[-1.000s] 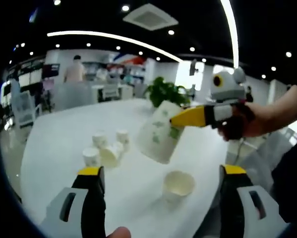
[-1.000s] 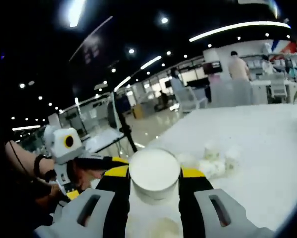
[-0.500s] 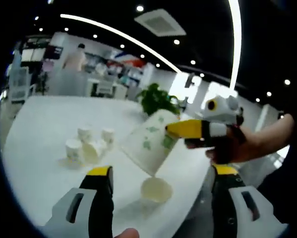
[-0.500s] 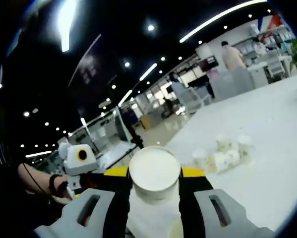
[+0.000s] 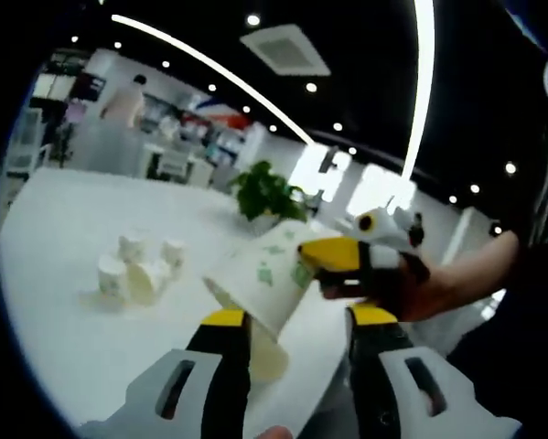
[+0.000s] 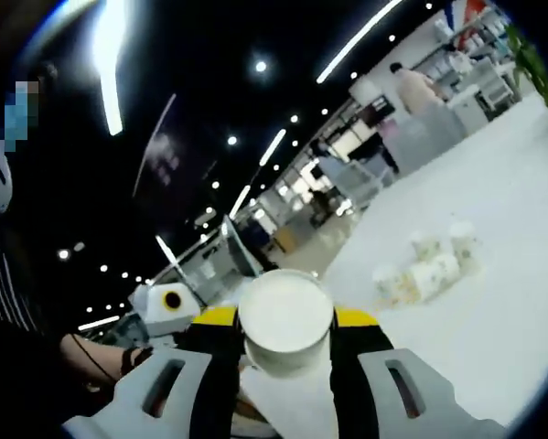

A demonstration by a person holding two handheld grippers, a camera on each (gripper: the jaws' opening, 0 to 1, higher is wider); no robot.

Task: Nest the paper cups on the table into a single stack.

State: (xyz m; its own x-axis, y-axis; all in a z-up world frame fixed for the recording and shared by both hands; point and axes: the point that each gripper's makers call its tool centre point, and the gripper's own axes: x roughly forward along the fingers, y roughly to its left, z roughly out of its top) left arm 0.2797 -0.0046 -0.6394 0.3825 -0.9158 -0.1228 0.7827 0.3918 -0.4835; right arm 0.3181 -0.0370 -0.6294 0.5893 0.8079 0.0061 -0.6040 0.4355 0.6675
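Paper cup [image 6: 285, 317] between yellow-tipped right claw [image 6: 286, 320]

Right gripper [image 6: 286, 331] clamped; left gripper [image 5: 296, 331] seemingly narrowed (2 jaws).

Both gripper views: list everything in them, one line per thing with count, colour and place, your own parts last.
Held paper cup: one, white with green print, tilted in the air above the table, clamped in the right gripper.
Cup on the table: one, cream, upright near the table edge, between the left gripper's jaws, below the held cup.
Cup cluster: about four, white, grouped farther off on the table; exact count unclear.
Table: one, white.
Potted plant: one, green, at the table's far side.
Person: one, light top, standing in the background.
Left gripper: yellow-tipped jaws apart.
Right gripper: yellow-tipped jaws shut on the held paper cup.
Hand: one, holding the right gripper.
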